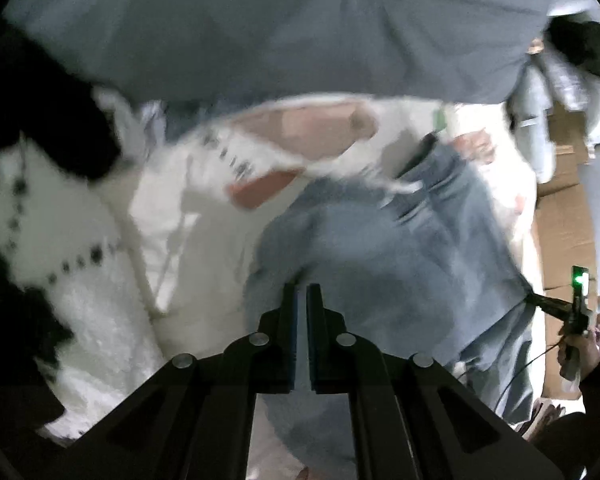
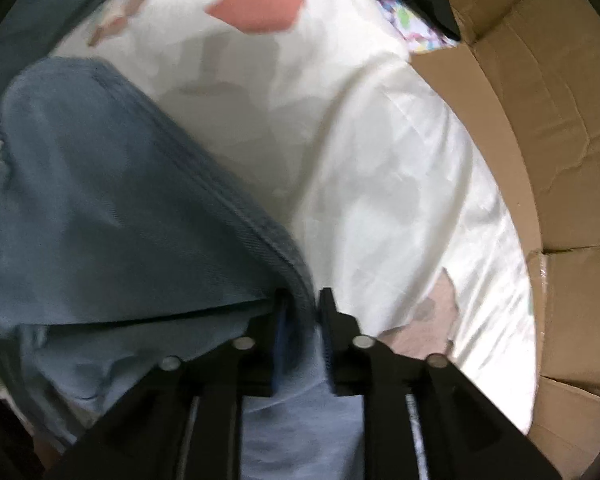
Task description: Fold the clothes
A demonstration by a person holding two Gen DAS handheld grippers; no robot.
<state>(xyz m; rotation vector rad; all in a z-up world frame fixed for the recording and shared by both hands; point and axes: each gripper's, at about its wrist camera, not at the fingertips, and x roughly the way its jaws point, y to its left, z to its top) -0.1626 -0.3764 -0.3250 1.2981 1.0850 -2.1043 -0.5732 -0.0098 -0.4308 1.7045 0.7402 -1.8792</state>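
Note:
Blue jeans [image 1: 400, 248] lie bunched on a white bed cover [image 1: 204, 216] with pink patches. My left gripper [image 1: 302, 292] is shut, its tips pinching the denim, which rises up to them. In the right wrist view a folded jeans leg [image 2: 112, 208] runs from the left, and its thick hem [image 2: 300, 280] passes between the jaws of my right gripper [image 2: 303, 300]. Those jaws stand slightly apart, and the right pad is clear of the cloth. The left wrist view shows the right gripper [image 1: 540, 300] at the jeans' far edge, held by a hand [image 1: 580, 356].
A grey pillow or blanket [image 1: 300, 28] lies beyond the jeans. A white fluffy garment with black dots [image 1: 60, 248] and dark clothing [image 1: 40, 92] lie to the left. Brown cardboard boxes [image 2: 540, 120] line the bed's right side, with a patterned cloth [image 2: 416, 28] beside them.

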